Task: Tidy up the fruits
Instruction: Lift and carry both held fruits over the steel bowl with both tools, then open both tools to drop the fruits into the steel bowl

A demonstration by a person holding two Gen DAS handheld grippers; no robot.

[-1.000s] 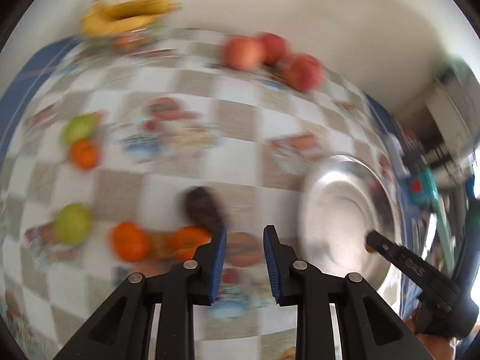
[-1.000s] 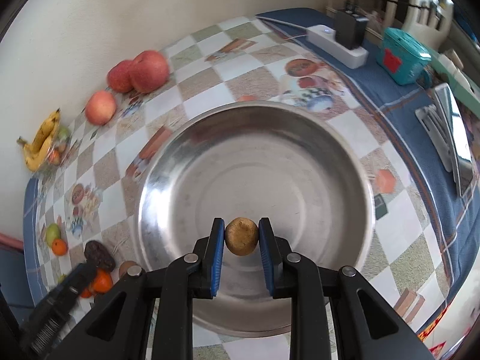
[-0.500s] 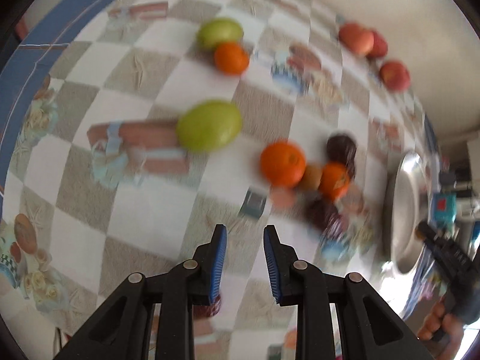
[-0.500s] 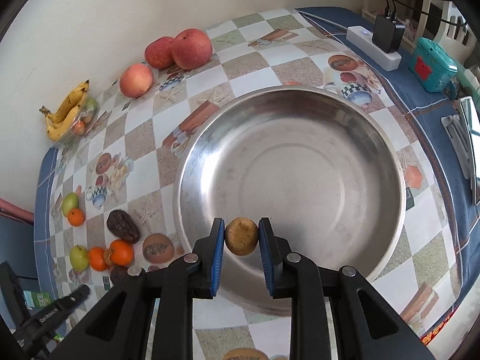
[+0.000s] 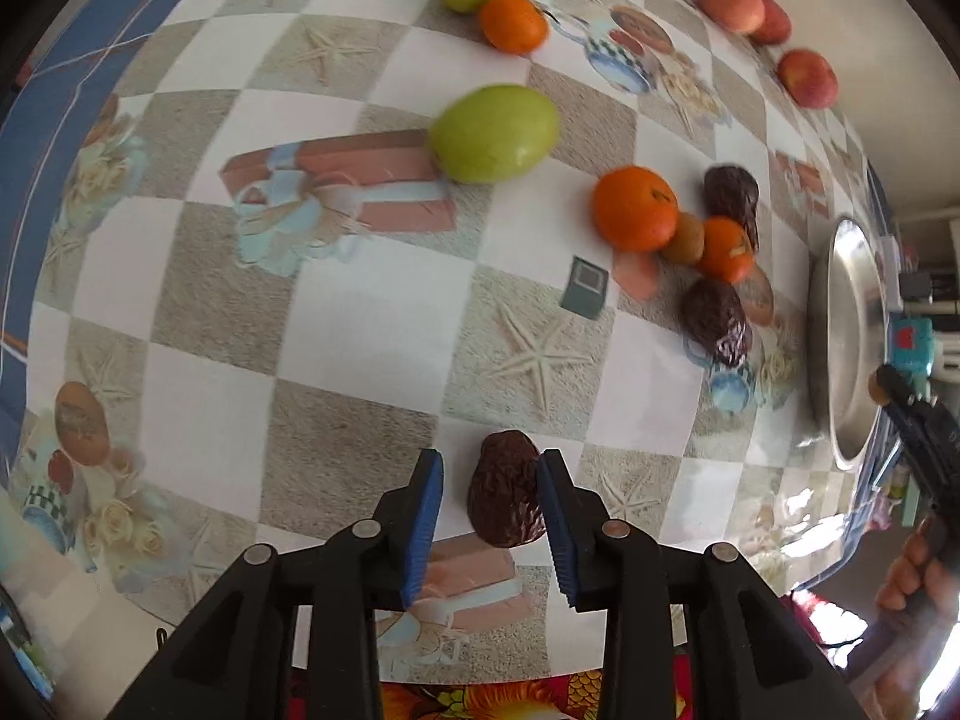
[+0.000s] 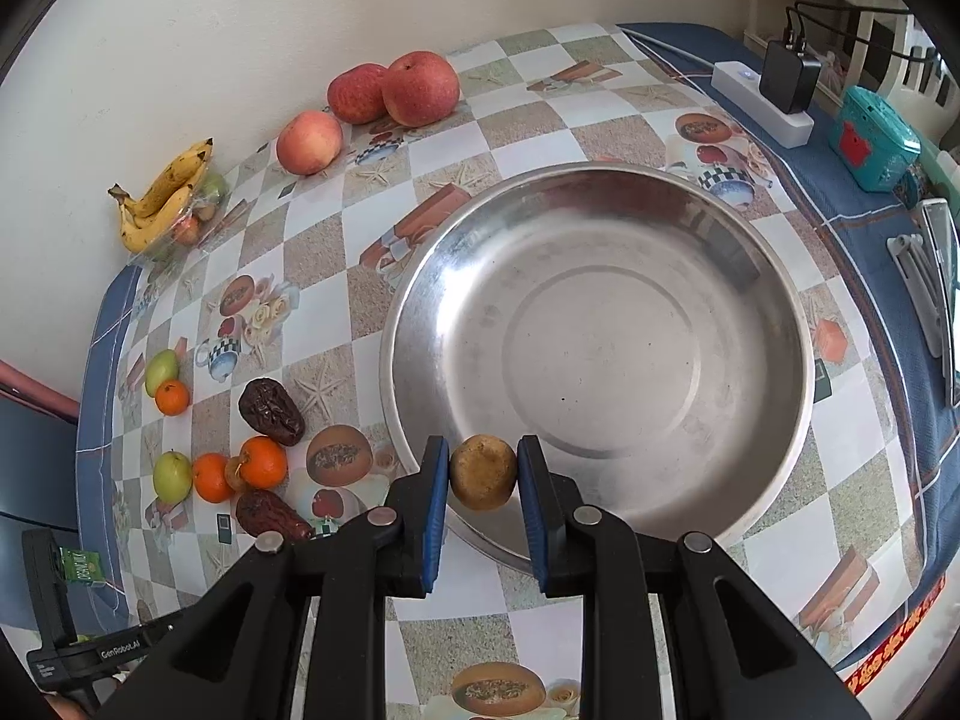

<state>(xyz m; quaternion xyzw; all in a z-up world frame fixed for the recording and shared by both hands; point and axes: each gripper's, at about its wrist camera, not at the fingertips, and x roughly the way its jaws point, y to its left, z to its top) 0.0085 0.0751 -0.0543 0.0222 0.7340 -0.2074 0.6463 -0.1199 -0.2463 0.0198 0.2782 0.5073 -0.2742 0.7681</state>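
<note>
Left wrist: fingers (image 5: 429, 504) newly astride date (image 5: 505, 498)

Count from the right wrist view: three apples (image 6: 420, 88), three oranges (image 6: 263, 462), two green fruits (image 6: 172, 476), one banana bunch (image 6: 162, 195), one steel bowl (image 6: 774, 276).

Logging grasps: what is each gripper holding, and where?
Right gripper pinches a small brown fruit by its sides. Left gripper, just opening, straddles a dark date, unheld.

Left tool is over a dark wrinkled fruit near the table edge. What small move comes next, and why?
Probably close the left tool on the dark wrinkled fruit. Its jaws have just been opening and now straddle the fruit, right pad close, left pad with a gap.
</note>
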